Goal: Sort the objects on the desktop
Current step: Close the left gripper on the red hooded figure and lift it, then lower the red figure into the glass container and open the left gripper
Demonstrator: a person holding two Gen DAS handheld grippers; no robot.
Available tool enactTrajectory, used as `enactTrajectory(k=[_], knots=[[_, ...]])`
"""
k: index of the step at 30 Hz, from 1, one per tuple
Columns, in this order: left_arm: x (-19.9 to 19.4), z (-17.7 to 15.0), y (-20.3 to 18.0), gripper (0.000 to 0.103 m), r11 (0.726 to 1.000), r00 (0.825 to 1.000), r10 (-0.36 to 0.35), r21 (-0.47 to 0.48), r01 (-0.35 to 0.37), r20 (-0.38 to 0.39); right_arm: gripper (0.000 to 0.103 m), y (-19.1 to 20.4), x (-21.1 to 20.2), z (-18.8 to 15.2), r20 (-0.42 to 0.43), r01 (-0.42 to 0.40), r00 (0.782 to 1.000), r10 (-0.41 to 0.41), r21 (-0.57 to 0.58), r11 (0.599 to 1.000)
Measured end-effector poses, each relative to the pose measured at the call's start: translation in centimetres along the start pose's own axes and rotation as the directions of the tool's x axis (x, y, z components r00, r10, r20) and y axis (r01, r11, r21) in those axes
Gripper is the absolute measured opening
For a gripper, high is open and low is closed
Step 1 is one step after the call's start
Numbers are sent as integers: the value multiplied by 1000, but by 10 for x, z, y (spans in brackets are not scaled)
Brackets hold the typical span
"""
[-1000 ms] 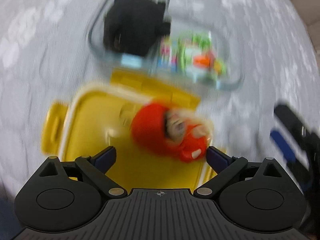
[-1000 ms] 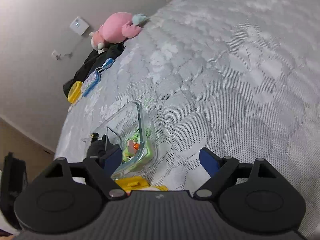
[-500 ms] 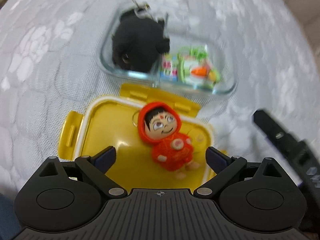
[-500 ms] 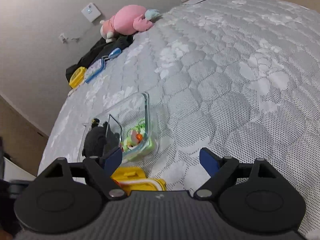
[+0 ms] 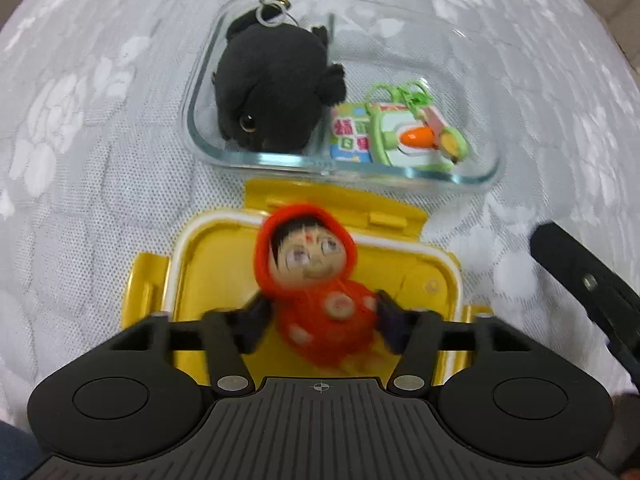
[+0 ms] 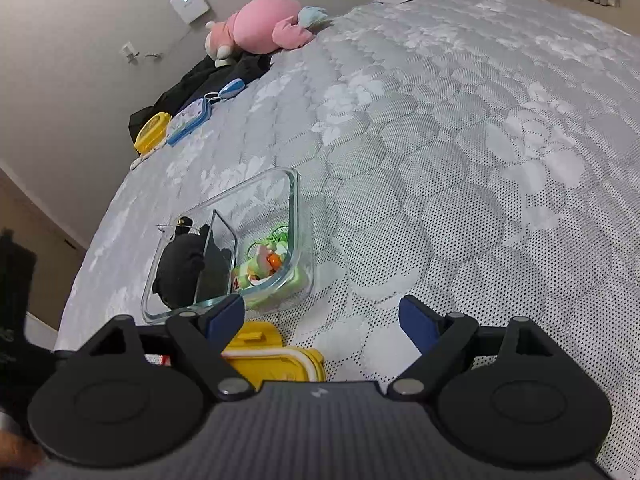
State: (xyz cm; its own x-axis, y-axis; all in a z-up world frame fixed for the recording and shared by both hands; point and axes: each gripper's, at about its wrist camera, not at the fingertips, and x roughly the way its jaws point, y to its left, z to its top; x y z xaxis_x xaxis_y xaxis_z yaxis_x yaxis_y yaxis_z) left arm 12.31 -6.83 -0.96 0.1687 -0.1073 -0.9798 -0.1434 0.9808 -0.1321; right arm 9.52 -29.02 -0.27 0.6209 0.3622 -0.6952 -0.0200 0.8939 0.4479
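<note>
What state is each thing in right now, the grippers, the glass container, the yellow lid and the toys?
Left gripper: shut on red-hooded doll.
Right gripper: open, holding nothing.
Glass container: uncovered, divided.
Black plush: in left compartment.
Green keychain toy: in right compartment.
Yellow lid: off, lying inside-up.

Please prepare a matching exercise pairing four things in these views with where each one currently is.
Things:
1. red-hooded doll
2. black plush
3. carrot keychain
4. pink plush

Places:
A. glass container's right compartment
B. far edge of the bed, by the wall
C. between the left gripper's fingers, over the yellow lid
D. glass container's left compartment

Pairs: 1-C, 2-D, 3-A, 4-B
</note>
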Motion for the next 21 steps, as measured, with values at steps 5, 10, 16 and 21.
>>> enactTrajectory(k=[5,10,16,21], knots=[[-10,-11,8,53,997,996,-77,-17,77,-34,86,-1,0,0,-3,-3,1000,3,5,1000],[-40,-18,6,53,993,994,-107,47,107,-20,86,-1,1,-1,-12,-5,1000,5,7,1000],[-70,11,-6,53,981,982,-186,53,184,32,88,-1,1,-1,-12,-1,1000,2,13,1000],[-73,62,-26,53,981,980,-190,45,188,62,88,-4,1,0,-8,-1,1000,2,36,999]])
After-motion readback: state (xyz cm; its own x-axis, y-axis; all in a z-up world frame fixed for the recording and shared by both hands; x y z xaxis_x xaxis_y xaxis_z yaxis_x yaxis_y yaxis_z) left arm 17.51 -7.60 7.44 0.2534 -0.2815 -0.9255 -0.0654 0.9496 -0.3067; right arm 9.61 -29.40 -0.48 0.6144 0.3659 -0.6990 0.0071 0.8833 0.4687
